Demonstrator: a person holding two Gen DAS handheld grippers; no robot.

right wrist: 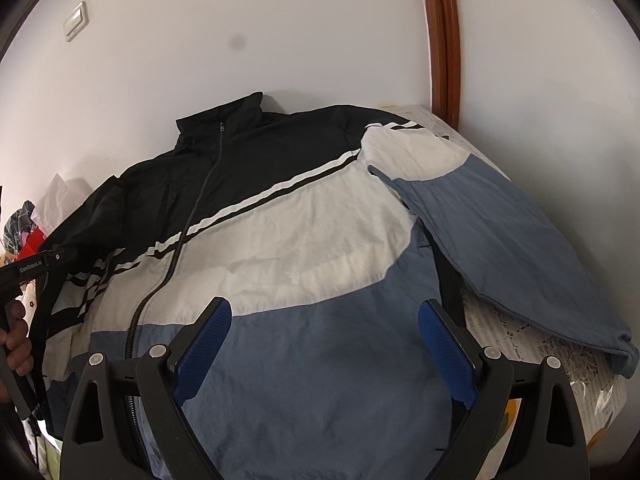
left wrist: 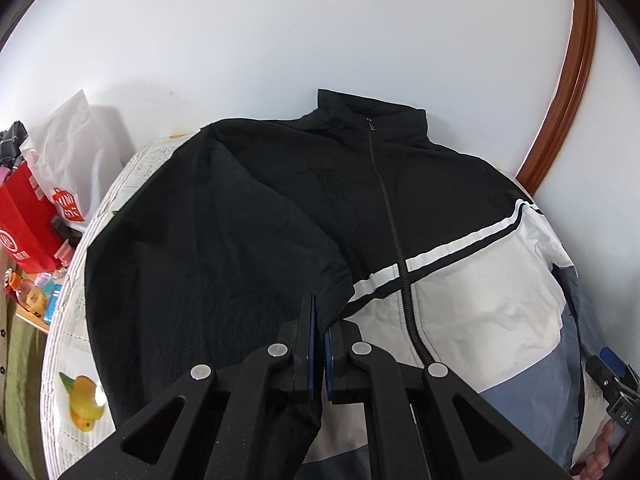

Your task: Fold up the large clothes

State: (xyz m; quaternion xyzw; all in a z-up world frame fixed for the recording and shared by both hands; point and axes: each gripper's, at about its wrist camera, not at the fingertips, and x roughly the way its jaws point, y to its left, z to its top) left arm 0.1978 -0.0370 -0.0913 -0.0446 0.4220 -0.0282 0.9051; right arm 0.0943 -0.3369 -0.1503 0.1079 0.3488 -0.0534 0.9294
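Note:
A black, white and blue zip jacket [left wrist: 460, 292] lies front up on the table, collar against the wall. My left gripper [left wrist: 322, 320] is shut on the black left sleeve [left wrist: 208, 264], which lies folded over the jacket's front. My right gripper [right wrist: 324, 344] is open and empty above the blue lower front of the jacket [right wrist: 320, 380]. The blue and white right sleeve [right wrist: 500, 240] lies spread out to the right on the table. The left gripper's body shows at the left edge of the right wrist view [right wrist: 36, 268].
The table has a printed lace cloth [left wrist: 72, 320]. A red bag [left wrist: 28, 228], a white plastic bag [left wrist: 76, 148] and small clutter stand left of the table. A white wall is behind. A brown wooden frame [right wrist: 440, 40] rises at the right.

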